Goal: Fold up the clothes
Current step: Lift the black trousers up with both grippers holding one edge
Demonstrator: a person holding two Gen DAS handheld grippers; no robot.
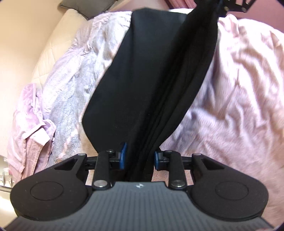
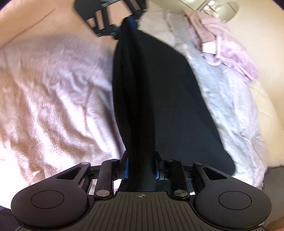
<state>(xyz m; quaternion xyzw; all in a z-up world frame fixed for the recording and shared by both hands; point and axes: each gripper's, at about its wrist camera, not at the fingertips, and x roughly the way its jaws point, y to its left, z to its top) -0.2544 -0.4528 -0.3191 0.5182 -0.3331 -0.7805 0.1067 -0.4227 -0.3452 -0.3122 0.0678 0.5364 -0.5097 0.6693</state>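
Note:
A black garment (image 1: 150, 80) hangs stretched between my two grippers above a bed with a pink cover (image 1: 239, 80). My left gripper (image 1: 139, 158) is shut on one bunched end of it, the cloth pinched between the blue pads (image 1: 123, 156). My right gripper (image 1: 221, 4) shows at the top of the left wrist view, holding the other end. In the right wrist view the right gripper (image 2: 141, 167) is shut on the black garment (image 2: 159, 92), and the left gripper (image 2: 124, 21) holds its far end. A flap of the garment droops to one side.
A grey-lilac garment (image 1: 71, 92) lies flat on the bed beside the black one; it also shows in the right wrist view (image 2: 227, 99). A crumpled pink garment (image 1: 30, 113) lies at the bed's edge, also in the right wrist view (image 2: 223, 44). A cream mattress side (image 1: 58, 39) is beyond.

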